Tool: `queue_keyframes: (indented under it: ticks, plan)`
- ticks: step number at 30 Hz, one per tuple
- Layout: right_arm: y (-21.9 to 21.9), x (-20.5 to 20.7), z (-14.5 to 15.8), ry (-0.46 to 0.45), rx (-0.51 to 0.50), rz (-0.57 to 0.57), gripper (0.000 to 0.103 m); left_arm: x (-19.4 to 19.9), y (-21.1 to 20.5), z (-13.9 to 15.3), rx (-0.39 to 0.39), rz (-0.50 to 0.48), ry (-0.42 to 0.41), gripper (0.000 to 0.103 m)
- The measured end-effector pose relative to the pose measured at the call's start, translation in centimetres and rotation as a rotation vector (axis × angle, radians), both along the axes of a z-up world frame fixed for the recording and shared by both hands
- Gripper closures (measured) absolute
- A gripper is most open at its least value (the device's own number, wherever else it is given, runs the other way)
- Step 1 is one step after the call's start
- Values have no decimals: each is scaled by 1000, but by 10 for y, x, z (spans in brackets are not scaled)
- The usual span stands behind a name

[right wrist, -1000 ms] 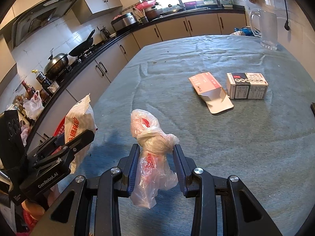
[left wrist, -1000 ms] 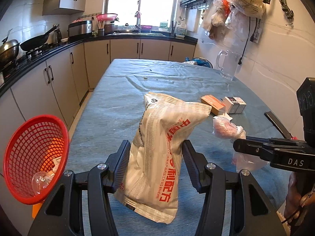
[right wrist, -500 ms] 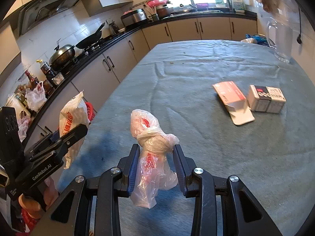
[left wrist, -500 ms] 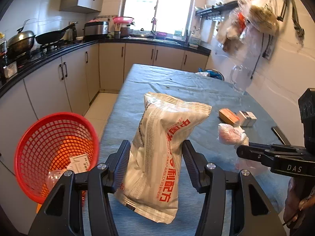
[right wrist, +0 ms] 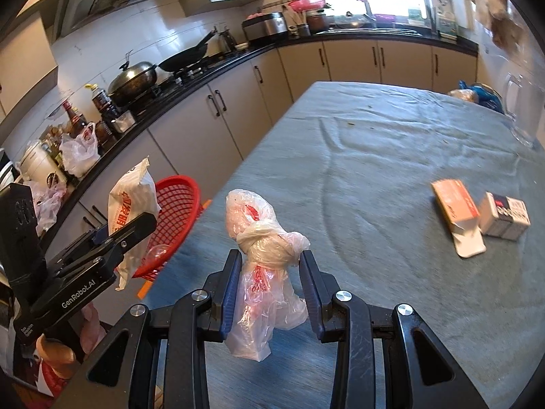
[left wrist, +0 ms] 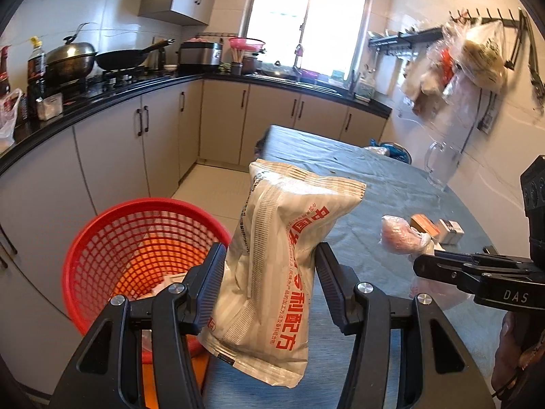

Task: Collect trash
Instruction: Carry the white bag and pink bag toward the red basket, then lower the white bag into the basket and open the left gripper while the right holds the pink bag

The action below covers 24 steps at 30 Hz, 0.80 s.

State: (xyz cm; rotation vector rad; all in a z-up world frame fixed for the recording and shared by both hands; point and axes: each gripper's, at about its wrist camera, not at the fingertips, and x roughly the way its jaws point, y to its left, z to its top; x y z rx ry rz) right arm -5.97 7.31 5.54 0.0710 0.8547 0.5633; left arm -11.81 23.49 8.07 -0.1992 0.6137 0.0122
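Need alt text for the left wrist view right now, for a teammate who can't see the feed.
The left claw grips a white snack bag with red print upright between its fingers, with a red mesh basket just left of it beside the table. At right, the right claw holds a knotted plastic bag; kitchen counters and a bright window lie beyond.

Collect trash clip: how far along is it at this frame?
Done: some scraps already lie in the red basket. In hand: the left gripper holds a white food packet near the basket; the right gripper holds a knotted plastic bag. Left: an orange carton and a small box on the table.
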Motion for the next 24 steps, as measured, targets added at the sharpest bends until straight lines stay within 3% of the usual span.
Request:
queue_keyframes:
  ticks: [24]
  plan:
    - [103,18,6,16,-1,138,65,-18,88,-17,-69,172,35,50]
